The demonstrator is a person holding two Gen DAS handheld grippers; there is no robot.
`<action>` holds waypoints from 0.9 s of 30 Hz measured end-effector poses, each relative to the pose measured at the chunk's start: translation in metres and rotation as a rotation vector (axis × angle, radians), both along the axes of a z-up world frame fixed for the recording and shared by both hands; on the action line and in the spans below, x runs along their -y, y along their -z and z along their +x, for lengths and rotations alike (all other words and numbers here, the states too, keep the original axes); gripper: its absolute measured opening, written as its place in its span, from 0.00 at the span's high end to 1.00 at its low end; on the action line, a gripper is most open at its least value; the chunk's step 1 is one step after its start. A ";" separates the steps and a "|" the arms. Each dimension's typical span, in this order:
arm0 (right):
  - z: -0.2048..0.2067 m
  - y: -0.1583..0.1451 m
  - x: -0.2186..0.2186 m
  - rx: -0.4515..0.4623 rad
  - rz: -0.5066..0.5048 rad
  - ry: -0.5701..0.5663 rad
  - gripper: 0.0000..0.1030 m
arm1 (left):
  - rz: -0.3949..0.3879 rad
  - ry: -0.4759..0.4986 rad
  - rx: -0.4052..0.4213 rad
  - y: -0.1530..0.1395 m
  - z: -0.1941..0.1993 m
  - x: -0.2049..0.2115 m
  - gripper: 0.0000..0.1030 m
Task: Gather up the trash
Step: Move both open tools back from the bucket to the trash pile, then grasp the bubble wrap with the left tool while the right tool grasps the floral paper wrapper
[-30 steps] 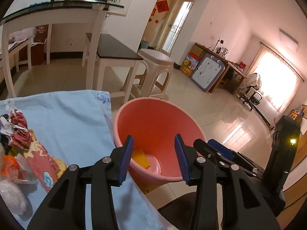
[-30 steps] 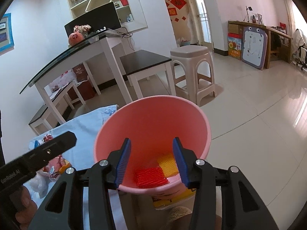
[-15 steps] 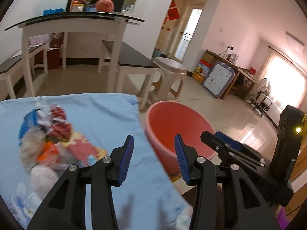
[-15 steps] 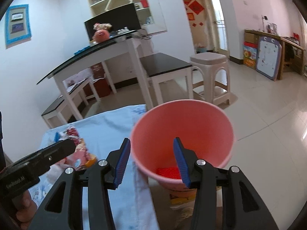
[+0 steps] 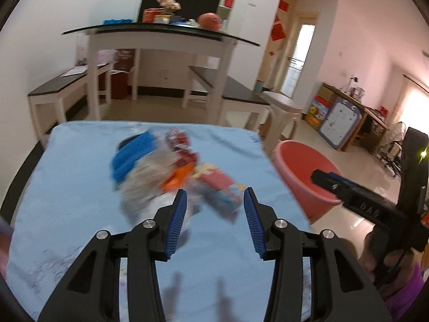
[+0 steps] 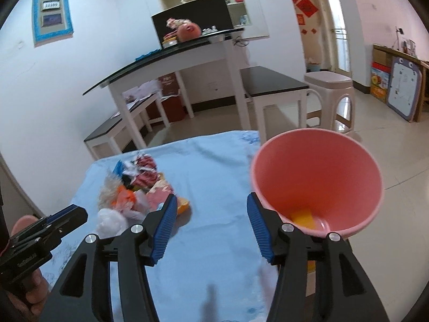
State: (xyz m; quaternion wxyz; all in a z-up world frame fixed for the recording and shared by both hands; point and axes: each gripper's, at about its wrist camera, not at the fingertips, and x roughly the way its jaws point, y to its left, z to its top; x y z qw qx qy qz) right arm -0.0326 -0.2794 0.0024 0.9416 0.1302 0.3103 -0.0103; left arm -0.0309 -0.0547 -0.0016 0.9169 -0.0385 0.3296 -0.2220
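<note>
A heap of trash [image 5: 171, 177] [image 6: 136, 187], wrappers, crumpled paper and plastic bags, lies on the table's light blue cloth [image 5: 80, 196] [image 6: 214, 174]. A pink bucket [image 6: 316, 179] [image 5: 305, 171] stands off the table's right edge with a yellow piece [image 6: 303, 218] in its bottom. My left gripper [image 5: 213, 220] is open just short of the heap, nothing between its blue pads. My right gripper [image 6: 211, 228] hangs over bare cloth between heap and bucket, its jaws opening and empty. Each gripper also shows in the other's view: the right gripper [image 5: 356, 201], the left gripper [image 6: 40, 238].
Beyond the table stand a white glass-topped desk [image 5: 161, 37], dark-topped benches [image 6: 270, 80] and a plastic stool [image 6: 329, 91] on a glossy tiled floor. A drawing board [image 5: 340, 123] leans by the far right wall. The cloth's near part holds nothing.
Both grippers swung left from over the bucket to above the cloth. The trash heap has come before the left gripper. The right gripper's jaws stand wider.
</note>
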 end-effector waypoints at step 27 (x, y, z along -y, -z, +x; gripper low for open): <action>0.037 0.019 -0.042 -0.042 0.020 -0.151 0.40 | -0.020 -0.122 -0.192 0.056 0.104 -0.050 0.57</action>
